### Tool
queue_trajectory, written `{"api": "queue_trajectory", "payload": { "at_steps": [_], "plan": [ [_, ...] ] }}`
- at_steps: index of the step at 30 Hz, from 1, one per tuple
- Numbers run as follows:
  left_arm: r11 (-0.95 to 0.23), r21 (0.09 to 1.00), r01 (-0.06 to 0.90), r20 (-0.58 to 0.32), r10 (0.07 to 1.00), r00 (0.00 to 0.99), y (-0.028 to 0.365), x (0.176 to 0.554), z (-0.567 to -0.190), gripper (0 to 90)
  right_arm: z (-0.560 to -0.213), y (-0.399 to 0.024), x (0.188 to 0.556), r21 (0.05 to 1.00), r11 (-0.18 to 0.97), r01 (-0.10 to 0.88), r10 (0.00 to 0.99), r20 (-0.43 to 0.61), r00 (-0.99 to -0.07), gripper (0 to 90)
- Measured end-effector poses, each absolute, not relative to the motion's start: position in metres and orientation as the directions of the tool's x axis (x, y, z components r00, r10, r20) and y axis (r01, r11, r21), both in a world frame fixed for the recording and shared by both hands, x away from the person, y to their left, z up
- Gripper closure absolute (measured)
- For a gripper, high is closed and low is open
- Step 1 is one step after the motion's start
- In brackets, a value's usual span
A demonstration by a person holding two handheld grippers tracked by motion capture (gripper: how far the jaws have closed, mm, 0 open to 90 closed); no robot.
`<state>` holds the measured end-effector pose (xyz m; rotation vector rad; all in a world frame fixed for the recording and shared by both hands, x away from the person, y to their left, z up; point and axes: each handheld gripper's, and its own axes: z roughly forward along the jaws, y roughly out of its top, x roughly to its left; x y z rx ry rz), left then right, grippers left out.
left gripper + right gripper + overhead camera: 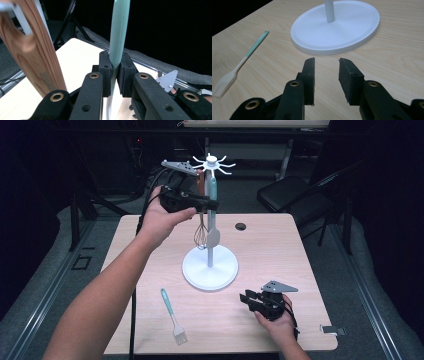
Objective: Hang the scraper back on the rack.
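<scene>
Left hand-held gripper [212, 205] first, from the high view: it's up by the top of the white utensil stand [210, 267], clamped tight across the mint-handled spatula [213, 215]. That spatula hangs straight down, long axis vertical, so it crosses my level jaws at a right angle, with its pale blade below them. Its top end sits just under the ring of hooks [212, 164], right above my grip, so the next bit is all about up-and-over or up-and-off. A whisk with a wooden handle [200, 227] dangles just beside it, on my arm's side. My left forearm reaches long across the tabletop [280, 250], wrist raised.

Left gripper view: pads [105, 72] pinch the mint handle [118, 32] dead centre, handle rising straight out of them; the wooden handle [32, 52] leans close by.

Right gripper view: my right hand-held gripper [326, 75] is partway open, nothing in it, hovering low near the stand's round base [337, 27]. The pastry brush [239, 66] lies flat off to its left, bristles toward me. That hand is clearly nearer the brush.
</scene>
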<state>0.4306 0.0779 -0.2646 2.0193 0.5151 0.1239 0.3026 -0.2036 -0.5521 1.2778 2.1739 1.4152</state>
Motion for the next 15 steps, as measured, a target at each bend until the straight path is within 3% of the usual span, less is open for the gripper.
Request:
{"api": "queue_trajectory", "payload": {
  "at_steps": [15],
  "plan": [
    [-0.372, 0.858, 0.356, -0.169, 0.449, 0.877, 0.076, 0.445, -0.273, 82.9, -0.552, -0.201, 0.302, 0.839, 0.149, 0.524, 0.767, 0.236, -0.597, 66.3]
  ]
}}
